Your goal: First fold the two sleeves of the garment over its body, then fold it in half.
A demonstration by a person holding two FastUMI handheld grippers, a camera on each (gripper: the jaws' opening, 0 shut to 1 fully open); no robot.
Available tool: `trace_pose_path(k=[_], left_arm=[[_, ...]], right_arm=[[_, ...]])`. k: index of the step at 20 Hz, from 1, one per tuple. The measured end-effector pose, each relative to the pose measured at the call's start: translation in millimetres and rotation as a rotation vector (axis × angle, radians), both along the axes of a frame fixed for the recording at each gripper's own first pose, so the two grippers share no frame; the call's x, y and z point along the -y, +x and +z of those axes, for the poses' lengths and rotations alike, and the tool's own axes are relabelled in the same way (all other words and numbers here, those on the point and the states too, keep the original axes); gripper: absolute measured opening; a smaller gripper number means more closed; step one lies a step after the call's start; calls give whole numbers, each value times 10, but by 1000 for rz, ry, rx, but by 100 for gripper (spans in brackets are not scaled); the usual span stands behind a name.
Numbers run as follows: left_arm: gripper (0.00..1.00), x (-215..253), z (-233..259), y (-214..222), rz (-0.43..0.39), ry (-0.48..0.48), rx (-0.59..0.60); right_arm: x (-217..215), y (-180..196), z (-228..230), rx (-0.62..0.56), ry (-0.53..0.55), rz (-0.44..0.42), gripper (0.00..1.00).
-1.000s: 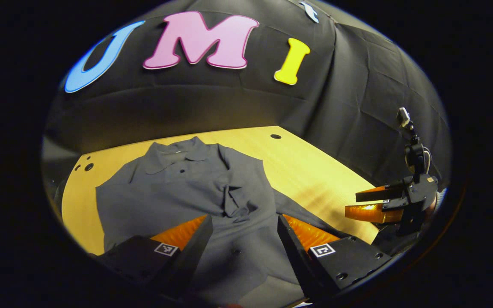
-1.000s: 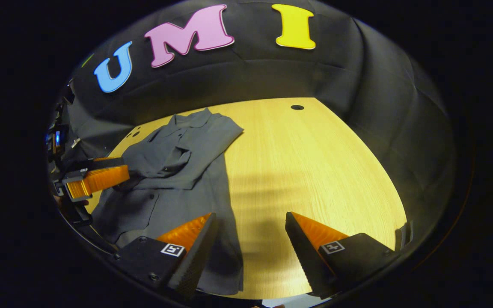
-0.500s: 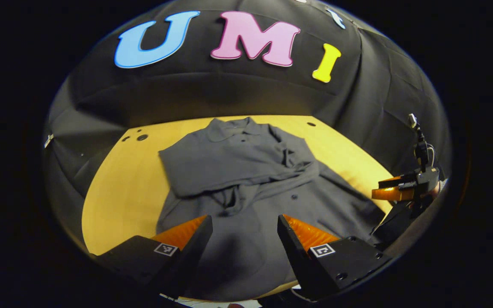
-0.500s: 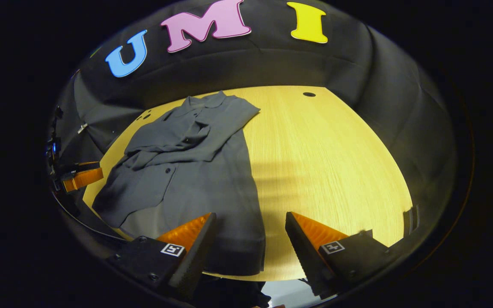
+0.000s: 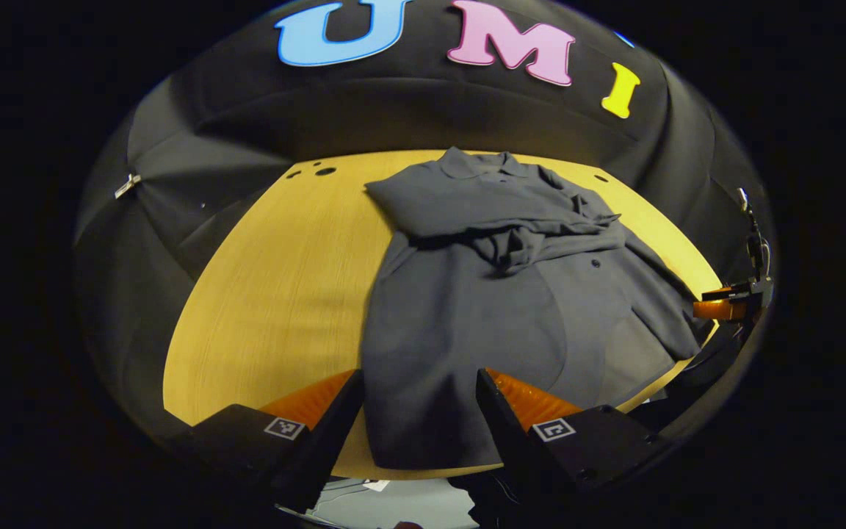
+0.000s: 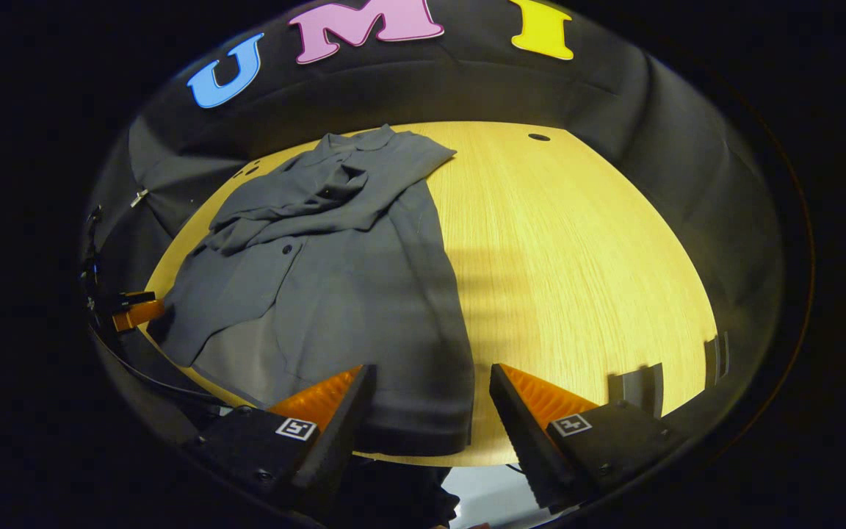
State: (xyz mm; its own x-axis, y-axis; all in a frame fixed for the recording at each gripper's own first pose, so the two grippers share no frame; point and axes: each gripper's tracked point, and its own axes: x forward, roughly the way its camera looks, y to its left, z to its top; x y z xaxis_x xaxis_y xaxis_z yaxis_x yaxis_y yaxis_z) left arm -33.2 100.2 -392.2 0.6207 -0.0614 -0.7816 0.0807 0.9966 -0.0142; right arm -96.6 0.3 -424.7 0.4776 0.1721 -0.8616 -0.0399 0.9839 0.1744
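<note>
A dark grey buttoned shirt [image 5: 496, 294] lies flat on the wooden table [image 5: 276, 279], collar at the far end, both sleeves folded across its chest [image 5: 518, 228]. In the right gripper view the same shirt [image 6: 349, 279] spreads to the left, hem near the front edge. My left gripper [image 5: 417, 408] is open above the hem's left corner, holding nothing. My right gripper [image 6: 430, 404] is open above the hem's right corner, also holding nothing. The right gripper [image 5: 724, 305] shows small at the far right of the left gripper view; the left gripper [image 6: 133, 312] shows small at the left of the right gripper view.
Bare wood table [image 6: 577, 257] stretches right of the shirt, with a round hole [image 6: 538, 137] near the back. More small holes [image 5: 320, 171] sit at the table's far left corner. The table's near edge runs just under both grippers.
Both grippers have drawn back toward the table's near edge and away from the sleeves, so the whole shirt now shows. The sleeves stay folded on the chest.
</note>
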Motion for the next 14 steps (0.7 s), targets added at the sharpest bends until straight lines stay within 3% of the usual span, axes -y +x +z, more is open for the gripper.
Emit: trace_pose_path(k=[14], left_arm=[[99, -46, -284, -104, -7, 32, -98]], right_arm=[[-60, 67, -167, -30, -68, 55, 98]])
